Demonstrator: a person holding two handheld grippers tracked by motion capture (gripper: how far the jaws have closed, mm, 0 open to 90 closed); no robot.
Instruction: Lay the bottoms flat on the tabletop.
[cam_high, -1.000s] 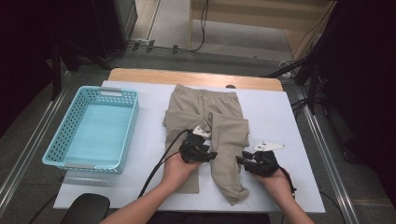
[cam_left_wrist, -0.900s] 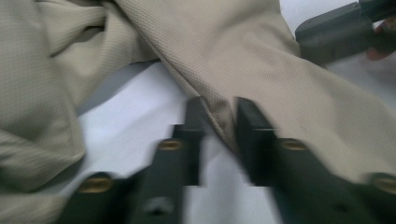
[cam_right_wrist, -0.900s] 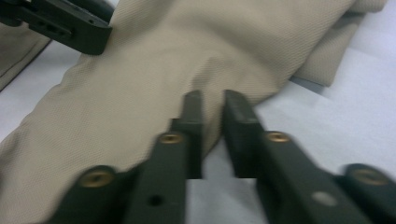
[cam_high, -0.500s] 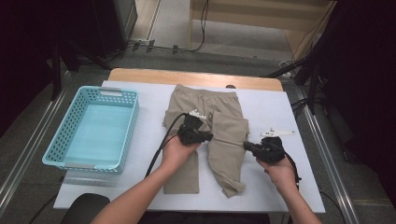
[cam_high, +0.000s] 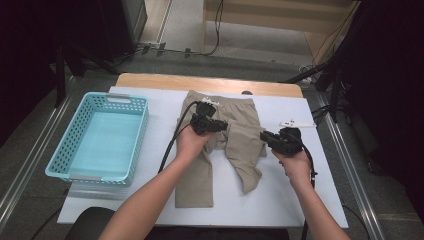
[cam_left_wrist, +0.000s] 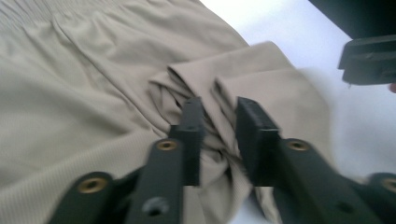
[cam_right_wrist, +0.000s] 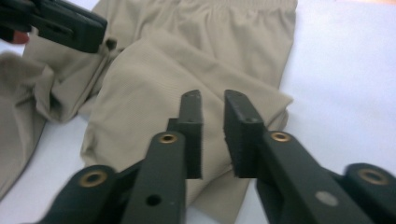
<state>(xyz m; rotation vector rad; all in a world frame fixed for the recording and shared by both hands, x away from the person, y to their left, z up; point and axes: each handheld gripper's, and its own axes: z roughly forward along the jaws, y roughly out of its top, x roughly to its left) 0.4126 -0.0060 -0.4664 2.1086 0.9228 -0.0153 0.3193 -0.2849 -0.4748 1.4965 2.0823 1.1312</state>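
Khaki trousers (cam_high: 197, 175) lie on the white table (cam_high: 300, 200), waistband at the far side. Their right leg (cam_high: 245, 150) is pushed up into a bunched fold. My left gripper (cam_high: 223, 126) hovers over the crotch folds (cam_left_wrist: 205, 88). Its jaws (cam_left_wrist: 219, 112) have just been opening, and crumpled cloth shows in the gap without being pinched. My right gripper (cam_high: 264, 138) sits at the folded leg's right edge. Its jaws (cam_right_wrist: 212, 100) have also just been opening, and they stand apart above the cloth (cam_right_wrist: 154, 79) with nothing gripped.
A turquoise basket (cam_high: 141, 135) with nothing in it stands at the left of the table. A small white object (cam_high: 292, 123) lies just beyond my right gripper. A wooden strip (cam_high: 210, 82) runs along the far edge. Cables trail from both grippers toward the person.
Both hands have moved away from the person toward the waistband and risen a little. The right trouser leg has come up with them and is now bunched in a fold.
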